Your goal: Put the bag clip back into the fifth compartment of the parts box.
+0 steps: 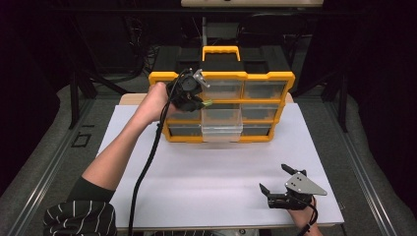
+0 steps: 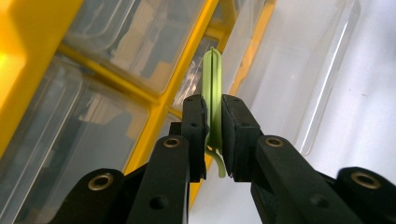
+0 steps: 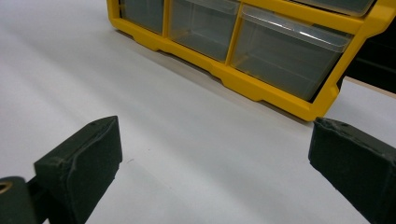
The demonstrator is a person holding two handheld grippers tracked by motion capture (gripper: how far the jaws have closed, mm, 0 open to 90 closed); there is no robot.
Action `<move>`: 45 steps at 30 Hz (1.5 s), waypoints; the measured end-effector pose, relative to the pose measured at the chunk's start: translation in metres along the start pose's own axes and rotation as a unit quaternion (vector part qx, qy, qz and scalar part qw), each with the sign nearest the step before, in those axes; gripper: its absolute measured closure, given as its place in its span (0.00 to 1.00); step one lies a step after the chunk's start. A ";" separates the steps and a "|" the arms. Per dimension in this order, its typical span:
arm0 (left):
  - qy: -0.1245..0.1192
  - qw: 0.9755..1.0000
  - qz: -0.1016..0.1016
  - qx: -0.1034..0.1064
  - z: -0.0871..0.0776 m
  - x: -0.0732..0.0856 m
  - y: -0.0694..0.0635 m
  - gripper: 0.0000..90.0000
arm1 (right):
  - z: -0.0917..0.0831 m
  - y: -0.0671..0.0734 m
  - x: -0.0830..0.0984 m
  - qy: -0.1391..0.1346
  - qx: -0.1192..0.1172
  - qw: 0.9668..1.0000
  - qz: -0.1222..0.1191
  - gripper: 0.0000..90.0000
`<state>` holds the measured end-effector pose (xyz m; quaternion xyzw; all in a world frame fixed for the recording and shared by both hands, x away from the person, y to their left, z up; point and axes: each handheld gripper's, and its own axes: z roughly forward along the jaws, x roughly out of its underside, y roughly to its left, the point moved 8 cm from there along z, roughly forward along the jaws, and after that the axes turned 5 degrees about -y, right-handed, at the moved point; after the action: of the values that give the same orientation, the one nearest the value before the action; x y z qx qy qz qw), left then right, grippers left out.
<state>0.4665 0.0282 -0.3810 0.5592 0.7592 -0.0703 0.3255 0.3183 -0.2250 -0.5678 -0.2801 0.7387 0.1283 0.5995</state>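
At the near edge of the white table (image 1: 221,187), the right gripper (image 1: 282,180) rests low on the sheet with its jaws wide apart and nothing between them; in the right gripper view the two black pads (image 3: 79,163) frame bare tabletop, with the yellow organizer (image 3: 280,93) well beyond. Farther in, the person's left forearm (image 1: 118,152) reaches up the table to the left gripper (image 1: 202,101), which hangs at the front of the organizer's middle row. Its jaws are clamped on a small pale-green clip-like piece (image 2: 214,98), which stands up between the pads in the left gripper view; what the piece is exactly is hard to tell. Just beside it, a clear drawer (image 1: 222,123) is pulled out of the organizer's (image 1: 162,77) frame, while the other drawers sit flush. The step in hand looks like carrying the green piece to that open drawer for stowing. The next move probably calls for bringing the piece over the drawer's mouth, clear of its front wall, then opening the jaws to drop it in; the idle right gripper could then push the drawer home.
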 end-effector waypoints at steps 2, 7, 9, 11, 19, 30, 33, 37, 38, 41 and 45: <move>-0.002 1.000 0.002 0.001 0.002 -0.002 -0.002 0.89 | 0.000 0.000 0.000 0.001 -0.001 1.000 0.000 0.03; -0.001 1.000 0.010 0.008 0.007 -0.007 -0.006 0.89 | 0.000 0.000 0.000 0.000 0.000 1.000 0.000 0.03; -0.002 1.000 0.012 0.011 0.009 -0.008 -0.008 0.89 | 0.000 0.000 0.000 -0.001 0.000 1.000 0.000 0.03; 0.000 1.000 0.014 0.013 0.011 -0.010 -0.010 0.89 | 0.000 0.000 0.000 -0.001 -0.001 1.000 0.000 0.03; -0.001 1.000 0.022 0.021 0.020 -0.015 -0.016 0.89 | 0.000 0.000 0.000 -0.001 -0.001 1.000 -0.001 0.03; 0.005 0.999 0.027 0.029 0.030 -0.017 -0.021 0.89 | 0.000 0.000 0.000 -0.001 -0.001 1.000 0.000 0.03; 0.008 0.999 0.026 0.032 0.033 -0.017 -0.022 0.89 | 0.000 0.000 0.000 0.000 -0.001 1.000 0.000 0.03; 0.012 0.999 0.029 0.033 0.037 -0.017 -0.023 0.89 | 0.000 0.000 0.000 -0.001 -0.001 1.000 0.000 0.03; 0.011 0.999 0.029 0.034 0.038 -0.017 -0.023 0.89 | 0.000 0.000 0.000 -0.001 -0.001 1.000 0.000 0.03; 0.014 0.999 0.028 0.036 0.041 -0.017 -0.024 0.89 | 0.000 0.000 0.000 -0.001 -0.002 1.000 0.000 0.03; 0.022 0.998 0.032 0.039 0.044 -0.015 -0.025 0.89 | 0.000 0.000 0.000 0.000 -0.001 1.000 0.000 0.03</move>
<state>0.4649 -0.0140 -0.4133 0.5971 0.7446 -0.0769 0.2883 0.3183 -0.2253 -0.5678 -0.2807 0.7384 0.1295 0.5993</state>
